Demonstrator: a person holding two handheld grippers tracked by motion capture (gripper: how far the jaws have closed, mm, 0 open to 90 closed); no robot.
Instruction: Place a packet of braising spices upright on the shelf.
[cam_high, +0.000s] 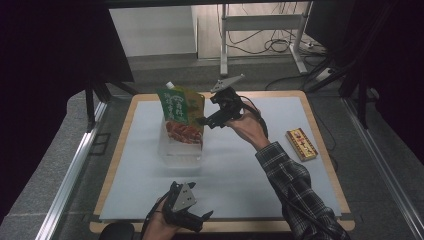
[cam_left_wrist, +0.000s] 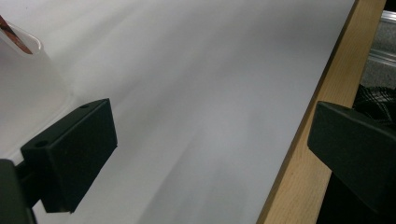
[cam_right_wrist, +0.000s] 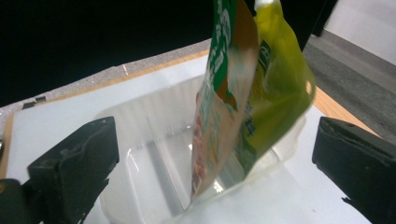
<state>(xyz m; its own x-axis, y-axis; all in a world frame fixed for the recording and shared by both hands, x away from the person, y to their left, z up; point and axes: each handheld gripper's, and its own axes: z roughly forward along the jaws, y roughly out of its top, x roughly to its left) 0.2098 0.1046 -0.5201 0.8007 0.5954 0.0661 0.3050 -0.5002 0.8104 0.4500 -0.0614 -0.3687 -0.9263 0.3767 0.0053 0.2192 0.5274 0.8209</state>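
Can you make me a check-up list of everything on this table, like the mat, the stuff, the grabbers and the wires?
Surface: white mat on a wooden table.
Job's things: green pouch standing in a clear plastic tray, spout up.
Clutter: small red and yellow box lying flat at the mat's right edge.
Grippers: right gripper beside the pouch, jaws wide, nothing gripped; left gripper at the near edge, jaws open, nothing between them.
Cables: black cable trailing from the right gripper; more wires on the floor behind.
Surroundings: grey floor, metal stand legs, dark curtains.
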